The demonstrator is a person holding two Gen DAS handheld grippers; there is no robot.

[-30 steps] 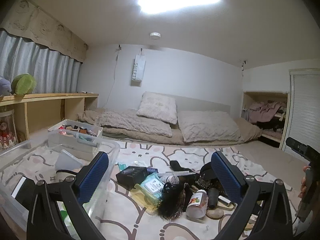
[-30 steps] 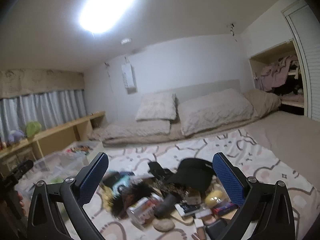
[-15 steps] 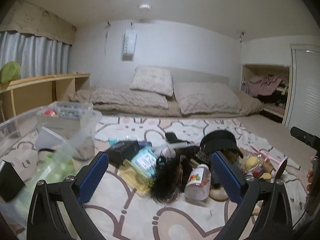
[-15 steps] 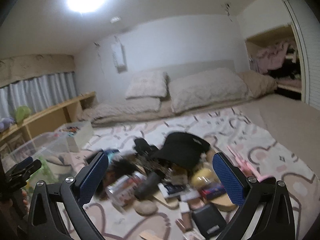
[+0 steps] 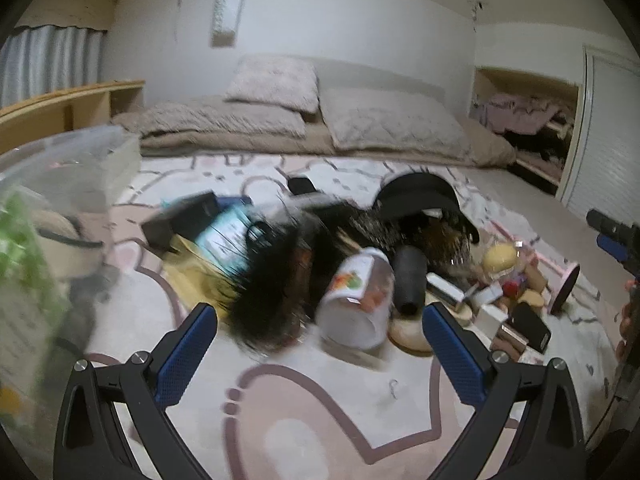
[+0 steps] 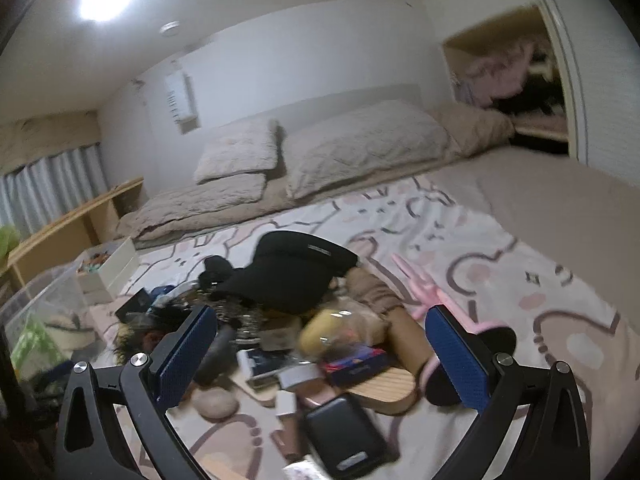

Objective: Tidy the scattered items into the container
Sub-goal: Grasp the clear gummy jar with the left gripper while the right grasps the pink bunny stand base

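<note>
1. Blue-padded left gripper [image 5: 320, 344]: spread wide, holding nothing, hanging over the patterned rug [image 5: 312, 420] just short of the heap of scattered items.
2. Same for the right gripper [image 6: 320, 344]: wide apart and empty, low over the right end of the heap, a black phone-like slab [image 6: 344, 436] lying between its fingers.
3. Clear plastic container [image 5: 60, 184] at the left edge of the left wrist view, beside the heap, already with a few things inside.
4. Nearest candidates for the left side: white jar [image 5: 356, 300] lying on its side, touching a black fuzzy tuft [image 5: 272, 292] and a dark cylinder [image 5: 410, 280].
5. Probably best to take the jar across its round body, squarely, not by the rim; likely to roll if pinched off-centre.
6. Worth keeping the tuft's strands out of the pads before closing.
7. Black cap [image 6: 292, 276] draped over other things; better left until the loose front pieces are gone.
8. Much blur in both views, so small items hard to name.
</note>
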